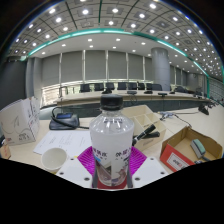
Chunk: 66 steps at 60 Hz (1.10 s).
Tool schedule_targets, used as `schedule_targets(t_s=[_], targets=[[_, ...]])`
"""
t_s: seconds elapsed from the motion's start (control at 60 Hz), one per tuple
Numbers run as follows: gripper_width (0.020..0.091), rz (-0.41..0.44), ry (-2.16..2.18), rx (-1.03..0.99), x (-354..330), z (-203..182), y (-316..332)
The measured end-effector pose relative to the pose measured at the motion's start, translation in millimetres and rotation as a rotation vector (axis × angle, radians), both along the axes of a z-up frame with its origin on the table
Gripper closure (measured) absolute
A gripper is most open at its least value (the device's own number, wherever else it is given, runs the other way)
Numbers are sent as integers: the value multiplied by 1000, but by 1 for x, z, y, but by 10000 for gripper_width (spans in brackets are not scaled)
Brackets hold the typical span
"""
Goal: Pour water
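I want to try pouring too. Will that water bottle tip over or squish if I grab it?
The bottle is tall and narrow, so it could probably tip if nudged near its cap. Its clear thin plastic likely dents under a hard squeeze. It looks nearly full, so fairly heavy. The fingers sit at its sides, apparently gripping.

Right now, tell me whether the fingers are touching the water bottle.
Touching. The gripper view shows the water bottle upright between the fingers, both pink pads pressed against its lower sides with no gap visible. A white paper cup stands apart beside it.
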<state>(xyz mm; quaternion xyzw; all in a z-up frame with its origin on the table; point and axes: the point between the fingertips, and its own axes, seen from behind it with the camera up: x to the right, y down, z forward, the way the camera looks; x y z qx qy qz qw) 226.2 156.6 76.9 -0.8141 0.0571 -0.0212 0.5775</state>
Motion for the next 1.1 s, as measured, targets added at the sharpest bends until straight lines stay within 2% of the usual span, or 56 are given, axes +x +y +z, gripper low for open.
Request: schedule_targets(t_s=[0.167,0.333,0.367,0.433,0.45,0.483,0.533,0.783,0.933,1.1], targets=[[702,3,5,-7,5,-24,3],[552,29,-26,-6,1,-26,1],[501,37,-22,-18,-5,-24,-4],[241,56,3,-29,-11,-18,-10],[228,59,8,-31,-12,-16,-11],[253,46,13,-35,-7,-14,-11],[237,23,14,-44,-3,-3,-21],[245,-43,22,-130,-13,57,-92],[244,-70,49,-247,-53,83,-169],[243,-64,46,-322,-109,115,-264]])
